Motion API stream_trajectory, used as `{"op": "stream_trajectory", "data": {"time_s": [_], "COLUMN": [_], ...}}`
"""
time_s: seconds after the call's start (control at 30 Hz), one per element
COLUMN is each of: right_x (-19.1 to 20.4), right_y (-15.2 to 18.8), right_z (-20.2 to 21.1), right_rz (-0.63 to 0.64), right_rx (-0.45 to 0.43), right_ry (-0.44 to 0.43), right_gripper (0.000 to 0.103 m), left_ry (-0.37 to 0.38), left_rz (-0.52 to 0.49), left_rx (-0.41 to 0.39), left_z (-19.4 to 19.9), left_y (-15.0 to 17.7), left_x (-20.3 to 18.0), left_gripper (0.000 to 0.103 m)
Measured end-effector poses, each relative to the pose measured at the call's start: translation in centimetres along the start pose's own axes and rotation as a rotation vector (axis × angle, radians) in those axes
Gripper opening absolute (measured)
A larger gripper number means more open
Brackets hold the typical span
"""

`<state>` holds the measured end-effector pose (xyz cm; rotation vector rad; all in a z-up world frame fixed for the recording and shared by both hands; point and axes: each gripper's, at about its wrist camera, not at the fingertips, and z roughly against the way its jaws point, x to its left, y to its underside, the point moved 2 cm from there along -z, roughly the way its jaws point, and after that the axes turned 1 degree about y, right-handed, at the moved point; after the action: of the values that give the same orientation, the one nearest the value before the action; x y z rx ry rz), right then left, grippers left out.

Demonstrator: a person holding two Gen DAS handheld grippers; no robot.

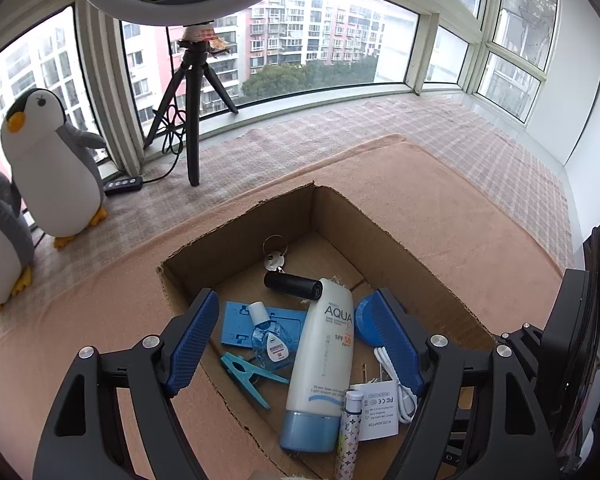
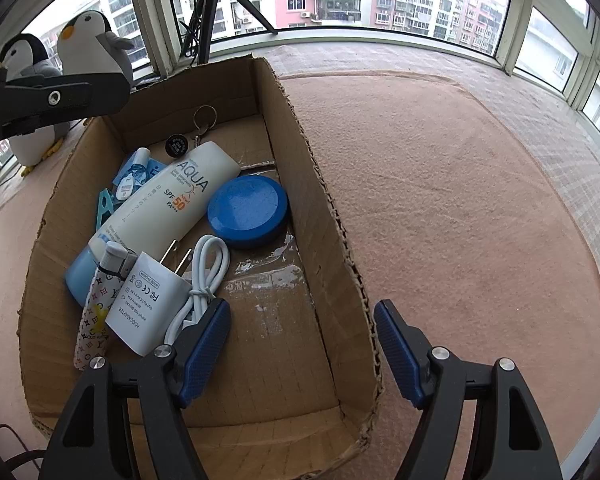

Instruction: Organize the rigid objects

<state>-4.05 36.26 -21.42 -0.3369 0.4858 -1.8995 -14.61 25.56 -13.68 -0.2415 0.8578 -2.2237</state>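
Presently the left gripper (image 1: pixel 300 344) stands wide open above the cardboard box (image 1: pixel 388 236), holding nothing; the sunscreen bottle (image 1: pixel 320 364) lies between its fingers, untouched. Right gripper (image 2: pixel 300 350) likewise gapes empty, straddling the box's wall at 5 o'clock from the blue round case (image 2: pixel 247 210).

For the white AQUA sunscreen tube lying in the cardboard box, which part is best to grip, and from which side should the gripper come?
Probably grip the sunscreen tube across its white middle body, coming from above with the fingers on its two long sides. It lies flat and on top of the other things; the blue cap end is crowded by the patterned tube and the white adapter.
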Motion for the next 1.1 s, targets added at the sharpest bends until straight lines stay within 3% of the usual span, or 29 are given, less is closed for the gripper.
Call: {"op": "stream_trajectory", "data": {"time_s": [0.47, 0.87, 1.0, 1.1], "right_x": [0.5, 2.7, 3.3, 3.9], "right_y": [-0.7, -0.4, -0.2, 0.0], "right_z": [3.2, 9.7, 12.2, 13.8], "right_rz": [0.009, 0.019, 0.011, 0.015], "right_rx": [-0.066, -0.178, -0.222, -0.249], "right_ry": [-0.011, -0.047, -0.061, -0.063], "right_gripper": [0.074, 0.079, 0.088, 0.089], "left_ry": [-0.089, -0.188, -0.199, -0.217], "left_rz": [0.098, 0.147, 0.179, 0.199], "left_rx": [-0.014, -0.09, -0.107, -0.117], "left_z": [5.0, 11.5, 13.4, 14.5], "left_y": [2.8, 5.0, 5.9, 6.4], "left_x": [2.1, 1.9, 2.1, 2.3], "left_gripper": [0.079, 0.079, 0.079, 0.079]}}
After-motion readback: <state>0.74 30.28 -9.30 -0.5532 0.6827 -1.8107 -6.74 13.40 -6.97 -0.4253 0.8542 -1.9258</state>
